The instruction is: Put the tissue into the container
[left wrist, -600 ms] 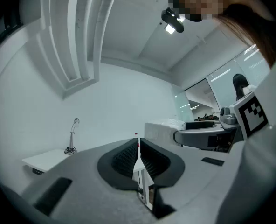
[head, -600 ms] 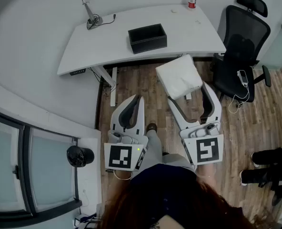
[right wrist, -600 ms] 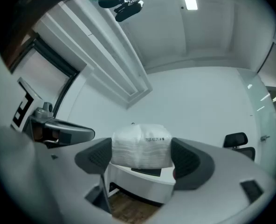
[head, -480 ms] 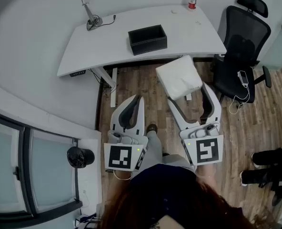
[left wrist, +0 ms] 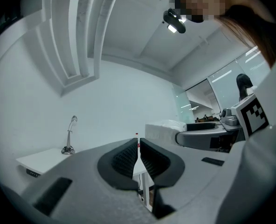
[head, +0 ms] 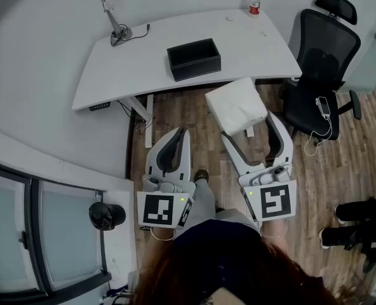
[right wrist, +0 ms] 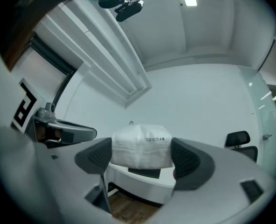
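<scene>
My right tongs (right wrist: pixel 141 158) are clamped wide on the white tissue pack (head: pixel 235 103), mid-frame over the wood floor (head: pixel 187 114), my left tongs (left wrist: pixel 138 157) are pinched together and empty, and the black container (head: pixel 194 59) stands apart on the white desk (head: pixel 131 68), upper centre.

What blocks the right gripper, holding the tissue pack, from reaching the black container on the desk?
Probably nothing, so yes: the right gripper grips the tissue pack short of the desk, and the open container lies unobstructed ahead.
</scene>
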Demonstrator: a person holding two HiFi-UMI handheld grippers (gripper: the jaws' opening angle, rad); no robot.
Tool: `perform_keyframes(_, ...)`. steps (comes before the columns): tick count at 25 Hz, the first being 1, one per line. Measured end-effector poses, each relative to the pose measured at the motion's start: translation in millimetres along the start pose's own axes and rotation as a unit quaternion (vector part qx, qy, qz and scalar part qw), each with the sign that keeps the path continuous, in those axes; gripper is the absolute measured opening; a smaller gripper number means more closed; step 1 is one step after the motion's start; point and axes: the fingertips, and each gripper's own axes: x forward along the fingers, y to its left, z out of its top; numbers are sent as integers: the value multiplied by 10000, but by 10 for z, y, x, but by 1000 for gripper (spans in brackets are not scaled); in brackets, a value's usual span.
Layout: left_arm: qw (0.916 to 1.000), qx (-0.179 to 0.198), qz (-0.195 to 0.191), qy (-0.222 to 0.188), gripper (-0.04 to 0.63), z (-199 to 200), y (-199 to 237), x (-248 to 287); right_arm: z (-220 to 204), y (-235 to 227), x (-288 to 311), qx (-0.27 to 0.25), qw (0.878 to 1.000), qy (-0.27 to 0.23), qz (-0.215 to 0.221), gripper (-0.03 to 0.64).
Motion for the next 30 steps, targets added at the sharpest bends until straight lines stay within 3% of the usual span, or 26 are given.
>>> perform_keyframes(30, 9992, -393, -2, 99, 35, -203, 854, 942, -296, -92, 1200, -48, 9997, 241, 77, 391)
